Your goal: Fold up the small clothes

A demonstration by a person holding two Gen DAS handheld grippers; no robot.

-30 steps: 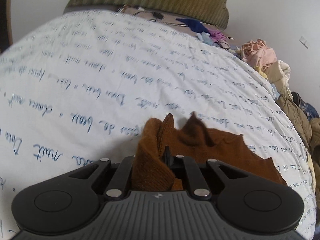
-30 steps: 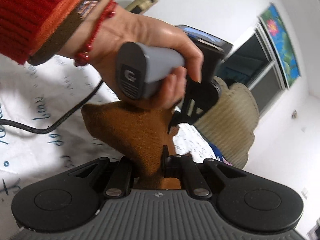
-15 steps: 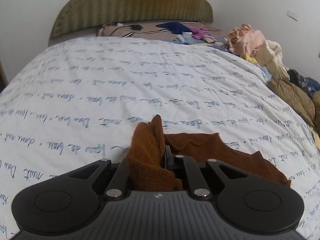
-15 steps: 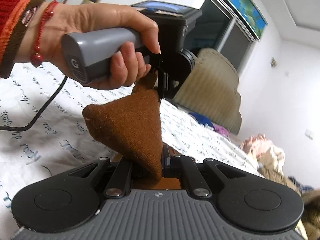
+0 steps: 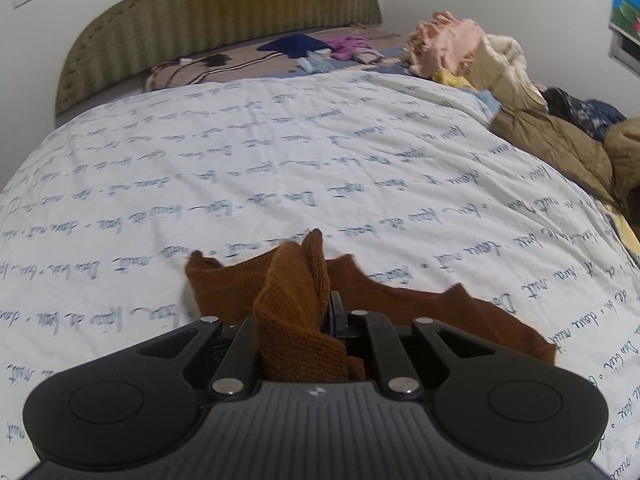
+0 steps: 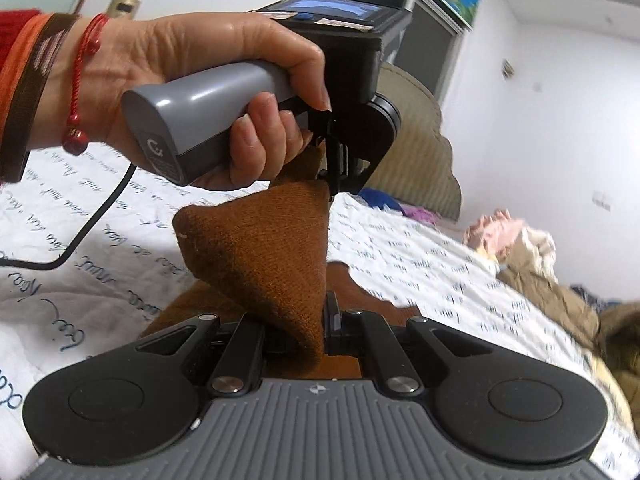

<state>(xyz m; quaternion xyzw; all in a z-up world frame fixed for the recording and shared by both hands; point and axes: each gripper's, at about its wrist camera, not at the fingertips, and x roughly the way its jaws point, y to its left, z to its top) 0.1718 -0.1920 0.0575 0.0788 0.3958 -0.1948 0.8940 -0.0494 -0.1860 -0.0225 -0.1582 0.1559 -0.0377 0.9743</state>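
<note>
A small brown knitted garment point(image 5: 296, 312) is held up over the white bedspread point(image 5: 280, 168) printed with blue script. My left gripper point(image 5: 320, 312) is shut on a bunched edge of it, and the rest trails down to the right onto the bed. In the right wrist view my right gripper point(image 6: 320, 320) is shut on another edge of the same brown garment point(image 6: 264, 256), which stretches up as a taut fold to the left gripper point(image 6: 336, 176), held in a person's hand point(image 6: 192, 80) just ahead. The jaws of both grippers are mostly hidden by cloth.
A heap of unfolded clothes point(image 5: 500, 64) lies along the bed's right side, with tan and dark items point(image 5: 568, 140) nearer. Small dark and purple clothes point(image 5: 320, 46) lie by the green headboard point(image 5: 216, 16). A black cable point(image 6: 80, 240) hangs from the left gripper's handle.
Both grippers have carried the brown garment across the bed and rolled toward level. More of the garment now lies spread on the bedspread beneath them.
</note>
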